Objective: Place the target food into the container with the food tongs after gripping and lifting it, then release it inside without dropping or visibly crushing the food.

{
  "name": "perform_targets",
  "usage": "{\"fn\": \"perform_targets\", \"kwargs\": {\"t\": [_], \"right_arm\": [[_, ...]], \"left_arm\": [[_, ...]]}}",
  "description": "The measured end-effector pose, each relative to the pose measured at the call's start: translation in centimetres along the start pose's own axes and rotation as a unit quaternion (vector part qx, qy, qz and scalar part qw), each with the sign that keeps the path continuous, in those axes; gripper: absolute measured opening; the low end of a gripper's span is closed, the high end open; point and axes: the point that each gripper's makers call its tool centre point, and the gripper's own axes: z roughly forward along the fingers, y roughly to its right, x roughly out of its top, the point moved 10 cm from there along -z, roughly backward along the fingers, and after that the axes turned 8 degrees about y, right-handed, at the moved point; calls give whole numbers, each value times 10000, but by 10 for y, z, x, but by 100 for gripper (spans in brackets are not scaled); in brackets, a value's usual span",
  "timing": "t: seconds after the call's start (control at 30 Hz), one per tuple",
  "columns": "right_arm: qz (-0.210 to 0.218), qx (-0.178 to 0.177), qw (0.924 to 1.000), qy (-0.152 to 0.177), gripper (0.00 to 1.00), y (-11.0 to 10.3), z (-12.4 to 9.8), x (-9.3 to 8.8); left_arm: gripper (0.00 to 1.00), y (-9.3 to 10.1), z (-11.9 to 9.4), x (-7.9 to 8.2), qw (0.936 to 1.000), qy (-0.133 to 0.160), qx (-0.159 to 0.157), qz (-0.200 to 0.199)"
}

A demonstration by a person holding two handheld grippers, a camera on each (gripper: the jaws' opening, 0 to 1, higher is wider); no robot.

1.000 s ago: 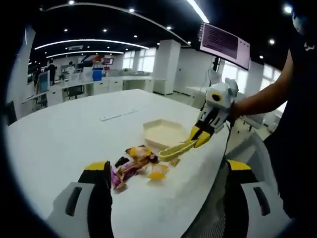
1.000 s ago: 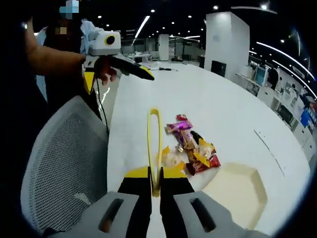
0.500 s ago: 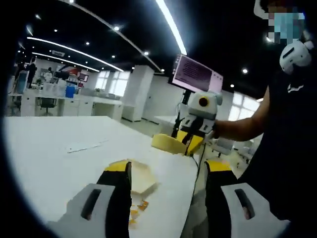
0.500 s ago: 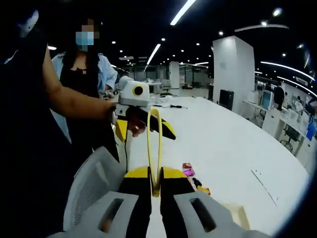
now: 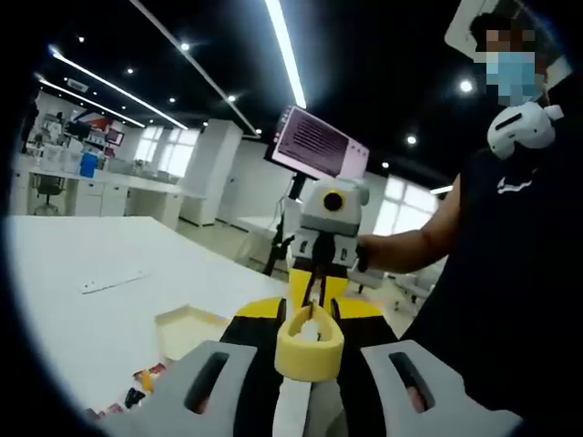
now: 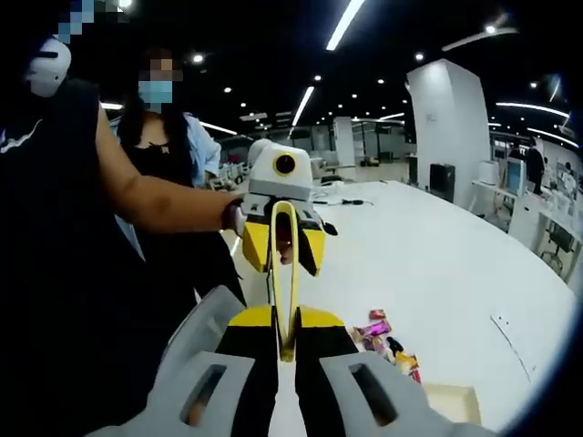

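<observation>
Yellow food tongs [image 6: 272,273] run straight out from my right gripper [image 6: 284,319], which is shut on their handle end. Their far end reaches my left gripper [image 6: 282,250], held facing me by a person's hand. In the left gripper view the tongs' looped end [image 5: 310,350] sits between the jaws of my left gripper [image 5: 310,311], which press on both its sides. My right gripper [image 5: 314,287] faces it from close behind. Wrapped snacks [image 6: 383,332] lie on the white table [image 6: 437,246] below. The cream container [image 5: 187,328] stands beside the snacks [image 5: 146,378], open and empty.
A grey mesh chair back [image 6: 196,328] stands at the table's edge under the grippers. A person in a blue shirt [image 6: 178,137] stands behind. A monitor [image 5: 314,146] hangs beyond the table, and a flat white strip [image 5: 109,280] lies on it.
Both grippers have risen from the table and turned to face each other. The left jaws have narrowed from wide open onto the tongs' far end. The right gripper's hold is unchanged.
</observation>
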Motion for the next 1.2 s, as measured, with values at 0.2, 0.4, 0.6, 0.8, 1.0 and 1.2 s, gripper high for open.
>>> {"fn": "perform_targets", "kwargs": {"t": [0.2, 0.4, 0.6, 0.8, 1.0, 1.2], "right_arm": [[167, 123, 9996, 202, 4, -2, 1, 7], [-701, -38, 9956, 614, 11, 1, -2, 13], [-245, -186, 9964, 794, 23, -2, -8, 14], [41, -226, 9968, 770, 32, -2, -11, 11], [342, -230, 9894, 1395, 21, -1, -14, 15], [405, -161, 9917, 1210, 3, -4, -12, 13]], "left_arm": [[15, 5, 6, 2, 9999, 33, -106, -24], [16, 4, 5, 9, 9998, 176, 37, 56], [17, 9, 7, 20, 9997, 165, 9, 204], [18, 8, 6, 32, 9987, 445, 10, 258], [18, 10, 7, 38, 9982, 540, -105, 221], [16, 13, 9, 38, 9984, 339, -85, 448]]}}
